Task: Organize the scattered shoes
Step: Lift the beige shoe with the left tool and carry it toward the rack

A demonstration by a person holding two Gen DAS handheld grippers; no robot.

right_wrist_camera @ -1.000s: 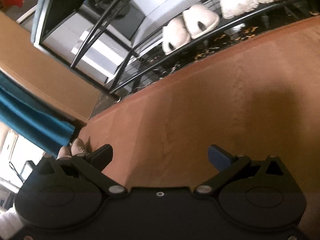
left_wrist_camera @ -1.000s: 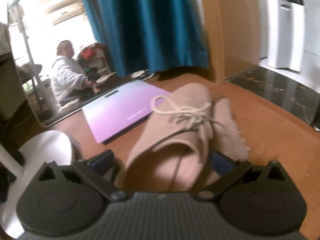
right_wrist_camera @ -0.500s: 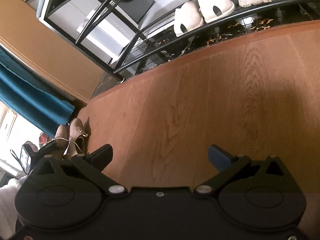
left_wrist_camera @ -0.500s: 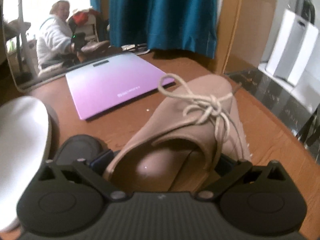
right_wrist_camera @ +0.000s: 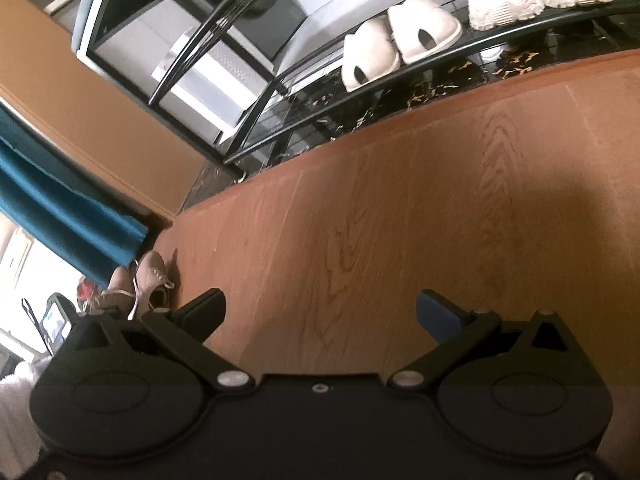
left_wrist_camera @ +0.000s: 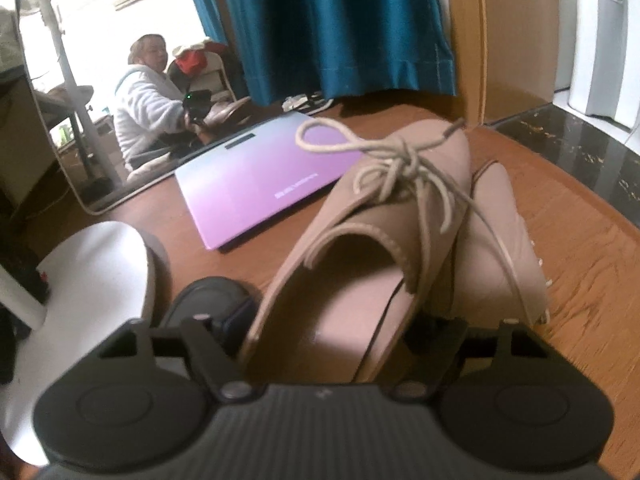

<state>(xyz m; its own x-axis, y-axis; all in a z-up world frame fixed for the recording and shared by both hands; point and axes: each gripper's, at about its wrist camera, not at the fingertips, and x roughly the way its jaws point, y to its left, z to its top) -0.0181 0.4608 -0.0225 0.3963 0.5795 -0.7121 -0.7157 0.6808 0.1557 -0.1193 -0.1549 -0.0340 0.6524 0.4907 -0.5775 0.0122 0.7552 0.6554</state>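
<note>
Closing our left gripper (left_wrist_camera: 328,328) on the tan shoe (left_wrist_camera: 372,232), we see its jaws pressing the heel. Wood floor (left_wrist_camera: 580,264) lies beneath it, a purple scale (left_wrist_camera: 256,184) just beyond. Our right gripper (right_wrist_camera: 320,312) gapes empty.

Matt suede-like tan shoe (left_wrist_camera: 384,216) with cord laces, grained wood floor (right_wrist_camera: 420,208), glossy black metal rack (right_wrist_camera: 400,72).

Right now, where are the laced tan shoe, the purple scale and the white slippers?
laced tan shoe (left_wrist_camera: 400,200), left wrist view, upper below the knot.
purple scale (left_wrist_camera: 256,184), left wrist view, top surface.
white slippers (right_wrist_camera: 420,24), right wrist view, right slipper's top.
</note>
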